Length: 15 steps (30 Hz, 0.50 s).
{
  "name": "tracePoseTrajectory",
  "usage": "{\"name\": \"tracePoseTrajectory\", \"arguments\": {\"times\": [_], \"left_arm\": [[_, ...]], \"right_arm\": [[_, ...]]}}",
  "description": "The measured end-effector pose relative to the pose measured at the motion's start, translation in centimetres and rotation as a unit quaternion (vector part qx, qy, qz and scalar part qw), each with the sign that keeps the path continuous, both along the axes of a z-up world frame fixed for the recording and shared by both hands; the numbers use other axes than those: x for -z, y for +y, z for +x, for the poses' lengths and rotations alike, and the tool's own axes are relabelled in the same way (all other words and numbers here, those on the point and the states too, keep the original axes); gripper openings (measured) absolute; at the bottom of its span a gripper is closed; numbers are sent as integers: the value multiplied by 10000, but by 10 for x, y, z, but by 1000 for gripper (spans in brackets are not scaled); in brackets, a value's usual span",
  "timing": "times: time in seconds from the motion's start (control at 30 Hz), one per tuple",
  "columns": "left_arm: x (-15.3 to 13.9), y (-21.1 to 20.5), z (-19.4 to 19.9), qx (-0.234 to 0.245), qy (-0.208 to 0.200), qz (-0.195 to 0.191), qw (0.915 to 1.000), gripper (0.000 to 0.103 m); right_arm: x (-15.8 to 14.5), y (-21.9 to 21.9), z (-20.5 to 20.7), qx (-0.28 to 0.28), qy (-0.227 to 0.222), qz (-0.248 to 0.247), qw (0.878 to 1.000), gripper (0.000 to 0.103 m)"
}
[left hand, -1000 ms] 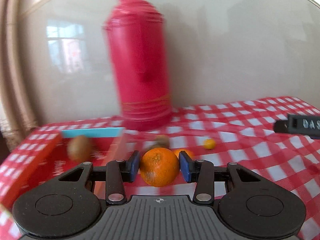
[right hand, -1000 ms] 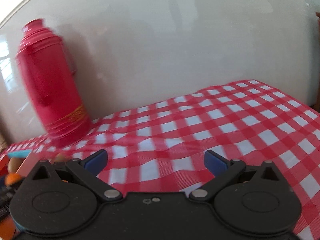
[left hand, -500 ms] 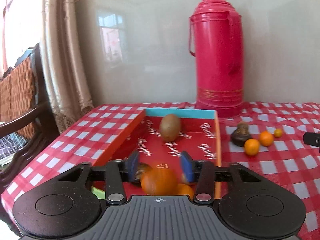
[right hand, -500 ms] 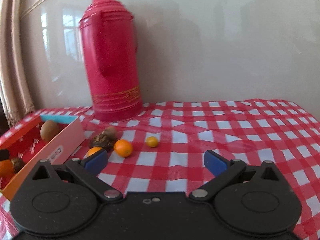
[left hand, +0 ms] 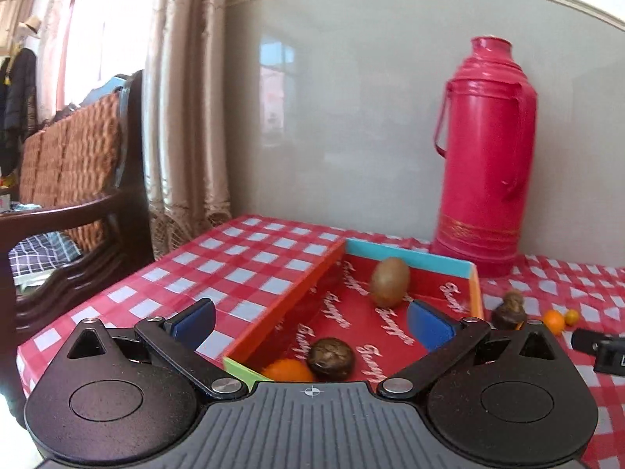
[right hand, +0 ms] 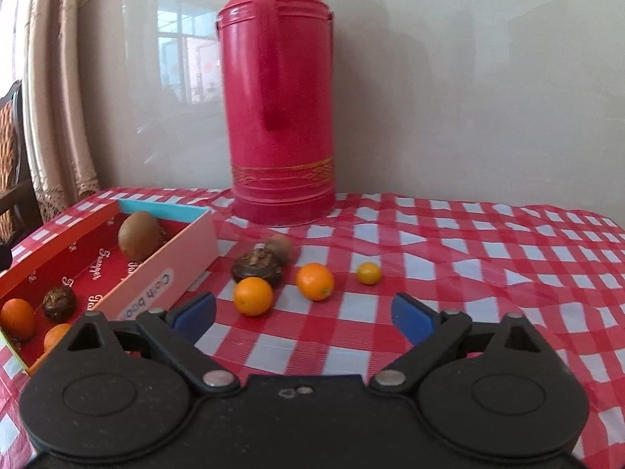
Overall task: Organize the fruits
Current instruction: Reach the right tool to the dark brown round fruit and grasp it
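Oranges (right hand: 252,296), round and glossy, lie on checked cloth (right hand: 468,242).

Black gripper (left hand: 310,322), blue pads (left hand: 424,324)

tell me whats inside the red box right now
In the box: a kiwi, a dark brown fruit and two oranges. The right gripper's body covers the box's near corner, so more could lie hidden there.

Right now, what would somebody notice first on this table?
Probably the tall pink-red plastic thermos flask standing at the back against the wall. Next, the shallow red cardboard box on the left holding a brown kiwi, with loose round oranges on the checked cloth beside it.
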State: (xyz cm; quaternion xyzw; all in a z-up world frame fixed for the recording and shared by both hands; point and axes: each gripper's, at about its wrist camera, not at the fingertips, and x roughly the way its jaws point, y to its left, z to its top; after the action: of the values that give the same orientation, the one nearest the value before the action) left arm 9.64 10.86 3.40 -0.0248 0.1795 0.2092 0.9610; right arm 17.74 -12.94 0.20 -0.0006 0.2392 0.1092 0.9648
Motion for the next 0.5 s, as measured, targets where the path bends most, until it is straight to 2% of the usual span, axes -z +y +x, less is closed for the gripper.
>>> {"name": "tracePoseTrajectory", "arguments": {"times": [0.1, 0.2, 0.3, 0.5], "left_arm": [[4, 8, 4, -55, 8, -61, 10000, 103], [5, 13, 10, -53, 53, 19, 10000, 103], [5, 20, 16, -108, 73, 78, 9999, 103], [5, 44, 24, -285, 63, -36, 9996, 103]], "right_arm": [[0, 10, 8, -111, 26, 14, 9999, 88], [1, 19, 16, -208, 71, 6, 9998, 80], [4, 26, 28, -254, 128, -32, 9996, 77], [9, 41, 50, -354, 228, -13, 9991, 73]]}}
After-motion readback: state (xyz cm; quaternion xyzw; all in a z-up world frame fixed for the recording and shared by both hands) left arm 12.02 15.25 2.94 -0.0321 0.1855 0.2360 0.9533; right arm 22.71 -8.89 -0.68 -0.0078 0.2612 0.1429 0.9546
